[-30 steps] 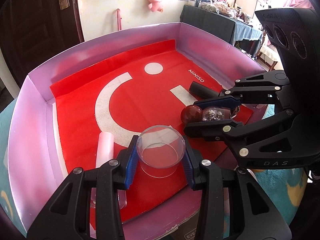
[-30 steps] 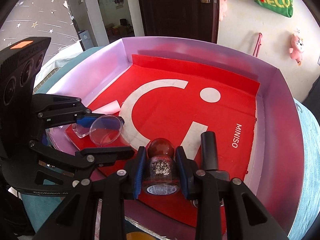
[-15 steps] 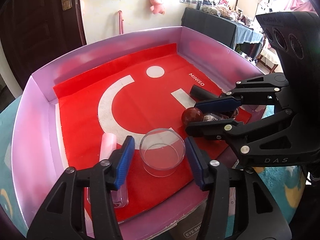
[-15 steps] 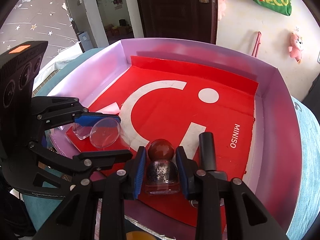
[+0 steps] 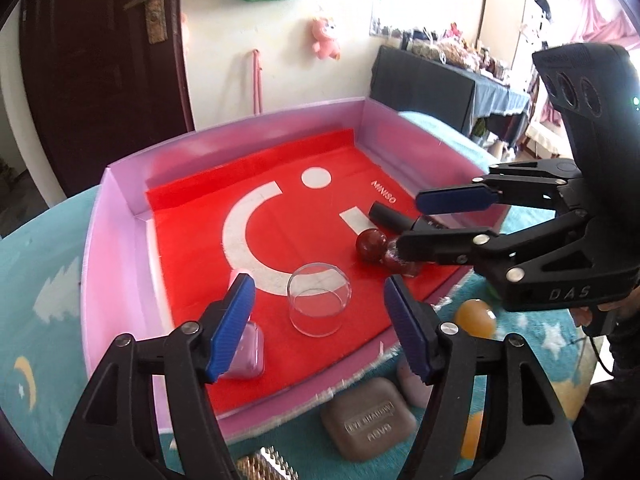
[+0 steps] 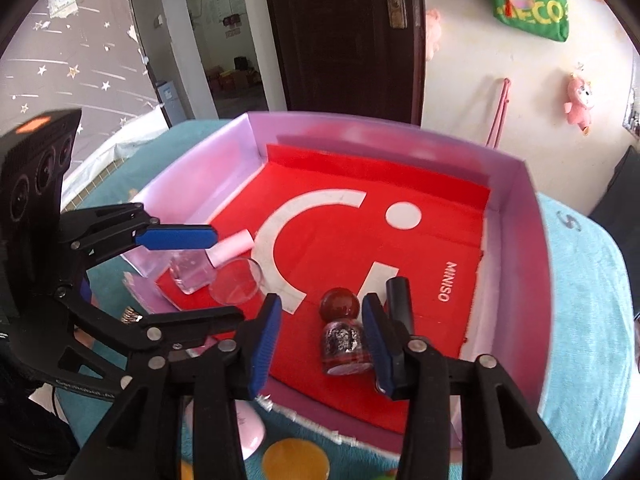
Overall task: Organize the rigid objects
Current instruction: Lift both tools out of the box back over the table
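From the left wrist, our left gripper (image 5: 320, 312) is opening, and the clear cup (image 5: 319, 298) stands free in the tray (image 5: 96, 264). The brown case (image 5: 368, 424) waits outside. We read MINISO.

From the right wrist, our right gripper (image 6: 322, 340) is opening around the glitter bottle (image 6: 345, 346), not squeezing it.

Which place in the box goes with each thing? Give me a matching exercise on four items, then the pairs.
Things:
1. clear glass cup
2. bottle with the round dark-red cap
3. black tube
4. bottle with the pale pink cap

Places:
A. lying beside the MINISO lettering
B. open end facing up, on the red mat in front of the left tongs
C. lying between the opening jaws of the right tongs
D. lying in the box's left near corner

Pairs: 1-B, 2-C, 3-A, 4-D
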`<state>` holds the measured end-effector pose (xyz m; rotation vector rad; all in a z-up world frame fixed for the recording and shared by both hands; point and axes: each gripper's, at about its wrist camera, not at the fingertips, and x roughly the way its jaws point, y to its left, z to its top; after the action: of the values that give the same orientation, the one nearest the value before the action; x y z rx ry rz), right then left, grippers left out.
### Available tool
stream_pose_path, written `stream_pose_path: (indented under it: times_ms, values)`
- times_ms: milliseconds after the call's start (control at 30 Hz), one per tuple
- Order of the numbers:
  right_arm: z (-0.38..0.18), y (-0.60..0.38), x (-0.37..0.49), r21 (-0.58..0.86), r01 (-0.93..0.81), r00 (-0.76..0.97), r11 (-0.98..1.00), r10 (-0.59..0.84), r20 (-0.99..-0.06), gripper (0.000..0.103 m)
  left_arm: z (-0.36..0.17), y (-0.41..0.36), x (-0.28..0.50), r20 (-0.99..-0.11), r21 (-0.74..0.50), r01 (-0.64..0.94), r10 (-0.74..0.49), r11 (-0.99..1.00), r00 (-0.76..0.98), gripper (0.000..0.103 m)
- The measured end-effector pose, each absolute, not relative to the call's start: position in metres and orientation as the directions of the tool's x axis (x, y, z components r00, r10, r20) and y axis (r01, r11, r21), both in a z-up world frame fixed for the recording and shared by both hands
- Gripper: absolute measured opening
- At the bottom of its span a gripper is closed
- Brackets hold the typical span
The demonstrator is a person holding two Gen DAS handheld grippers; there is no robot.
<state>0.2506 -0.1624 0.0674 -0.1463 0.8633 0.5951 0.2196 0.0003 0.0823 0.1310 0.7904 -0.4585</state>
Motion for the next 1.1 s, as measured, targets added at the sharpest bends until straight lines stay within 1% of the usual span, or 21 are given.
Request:
stream_pose_path:
  times_ms: [33, 67, 100, 133, 200, 233, 333, 400, 433, 500, 600, 700, 900, 1100]
  values:
    - [0.072, -0.164, 0.247, 0.112, -0.544, 0.510, 0.831, 0.433, -0.743, 0.047, 0.087, 0.003, 0.213, -0.700, -0.058, 0.434, -0.347, 0.899, 0.625, 0.069]
    - [0.076, -0.165, 0.243, 0.111, -0.541, 0.518, 0.833, 0.434, -0.737, 0.049, 0.092, 0.005, 0.207, -0.688, -0.059, 0.425, -0.345, 0.903, 0.638, 0.074]
    - [0.082, -0.168, 0.238, 0.110, -0.537, 0.530, 0.836, 0.437, -0.727, 0.052, 0.095, 0.006, 0.202, -0.677, -0.060, 0.419, -0.345, 0.906, 0.650, 0.077]
    - [0.086, -0.169, 0.234, 0.110, -0.536, 0.538, 0.837, 0.439, -0.720, 0.053, 0.099, 0.009, 0.196, -0.666, -0.060, 0.414, -0.345, 0.908, 0.661, 0.077]
    - [0.096, -0.173, 0.224, 0.105, -0.530, 0.560, 0.841, 0.440, -0.702, 0.060, 0.107, 0.012, 0.183, -0.643, -0.060, 0.405, -0.346, 0.912, 0.683, 0.079]
    - [0.101, -0.175, 0.218, 0.101, -0.528, 0.573, 0.844, 0.441, -0.691, 0.061, 0.111, 0.013, 0.177, -0.632, -0.060, 0.397, -0.343, 0.916, 0.695, 0.079]
    - [0.115, -0.182, 0.199, 0.096, -0.518, 0.605, 0.850, 0.443, -0.662, 0.070, 0.123, 0.017, 0.156, -0.589, -0.068, 0.375, -0.341, 0.925, 0.733, 0.086]
    - [0.124, -0.186, 0.186, 0.098, -0.509, 0.626, 0.855, 0.446, -0.640, 0.079, 0.129, 0.020, 0.144, -0.562, -0.065, 0.359, -0.332, 0.931, 0.758, 0.093]
    - [0.127, -0.188, 0.180, 0.099, -0.505, 0.636, 0.858, 0.447, -0.629, 0.082, 0.133, 0.020, 0.136, -0.543, -0.058, 0.345, -0.319, 0.937, 0.777, 0.093]
    - [0.136, -0.193, 0.166, 0.099, -0.494, 0.659, 0.864, 0.446, -0.605, 0.090, 0.137, 0.022, 0.127, -0.518, -0.052, 0.326, -0.305, 0.944, 0.799, 0.094]
    - [0.145, -0.199, 0.146, 0.097, -0.475, 0.693, 0.874, 0.440, -0.570, 0.098, 0.144, 0.024, 0.109, -0.485, -0.050, 0.299, -0.285, 0.953, 0.827, 0.096]
    - [0.152, -0.204, 0.125, 0.096, -0.462, 0.722, 0.882, 0.436, -0.536, 0.101, 0.147, 0.023, 0.092, -0.470, -0.046, 0.287, -0.274, 0.957, 0.839, 0.096]
    - [0.160, -0.210, 0.086, 0.071, -0.442, 0.767, 0.894, 0.417, -0.487, 0.103, 0.151, 0.023, 0.059, -0.447, -0.043, 0.270, -0.260, 0.962, 0.856, 0.096]
    - [0.158, -0.216, 0.051, 0.061, -0.428, 0.787, 0.902, 0.405, -0.466, 0.103, 0.143, 0.024, 0.036, -0.452, -0.097, 0.261, -0.276, 0.960, 0.848, 0.096]
